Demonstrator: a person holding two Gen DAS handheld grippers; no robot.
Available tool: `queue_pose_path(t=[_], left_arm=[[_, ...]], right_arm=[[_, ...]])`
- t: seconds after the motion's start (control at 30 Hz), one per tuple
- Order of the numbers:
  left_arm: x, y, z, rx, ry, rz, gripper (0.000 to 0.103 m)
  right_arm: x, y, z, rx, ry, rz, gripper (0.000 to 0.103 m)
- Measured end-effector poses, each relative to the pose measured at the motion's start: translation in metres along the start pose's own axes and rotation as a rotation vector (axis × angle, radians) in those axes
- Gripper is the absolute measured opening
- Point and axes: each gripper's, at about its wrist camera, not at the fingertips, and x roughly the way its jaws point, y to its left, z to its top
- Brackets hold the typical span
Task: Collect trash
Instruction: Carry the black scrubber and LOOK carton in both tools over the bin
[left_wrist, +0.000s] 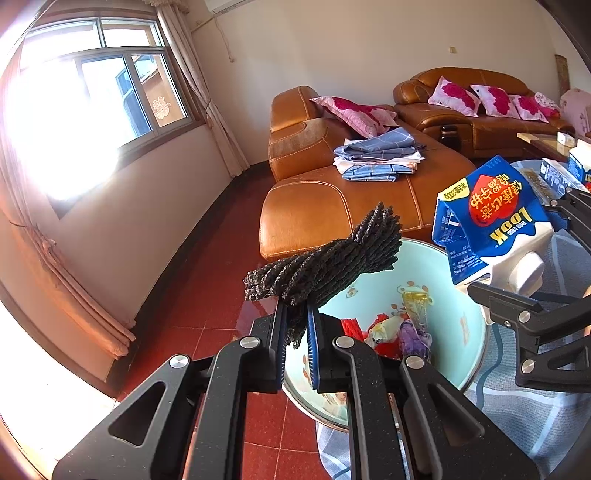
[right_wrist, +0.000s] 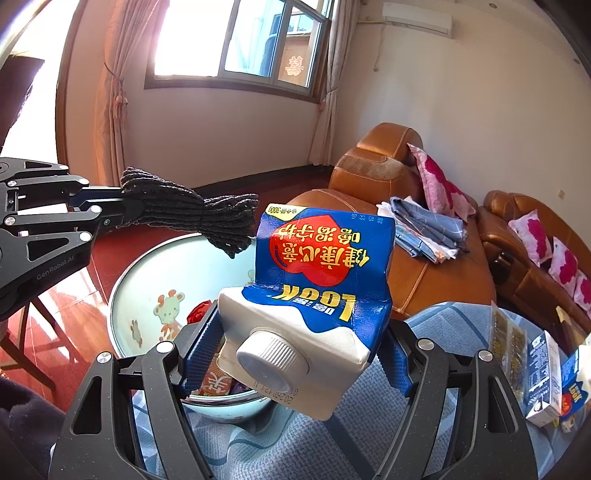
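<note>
The left tongs (left_wrist: 295, 332) are clamped on a dark bundle of cord (left_wrist: 325, 266); the bundle sticks out past the fingertips and hangs above the pale basin (left_wrist: 469, 332). The right tongs (right_wrist: 295, 354) are clamped across a blue and white milk carton (right_wrist: 317, 280), held upside down with its white cap (right_wrist: 271, 363) facing the camera. The carton is held above the near rim of the basin. Inside the basin, below both tongs, lie coloured wrappers (left_wrist: 391, 332). To the right of the right tongs, more cartons (right_wrist: 546, 376) rest on a blue patterned cloth (right_wrist: 288, 443). Beyond both tongs stands an orange sofa (left_wrist: 332, 199).
</note>
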Motion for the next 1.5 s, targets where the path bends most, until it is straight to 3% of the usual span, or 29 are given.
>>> queue_pose_path(t=[1.13,1.5], left_arm=[[0.004,0.004,0.003,-0.006,0.011,-0.010,0.009],[0.008,0.015,0.009,-0.026,-0.005,0.030,0.009]], right_arm=[[0.004,0.009,0.003,-0.037,0.010,0.023,0.075],[0.008,0.002,0.009,-0.012,-0.008,0.018,0.075]])
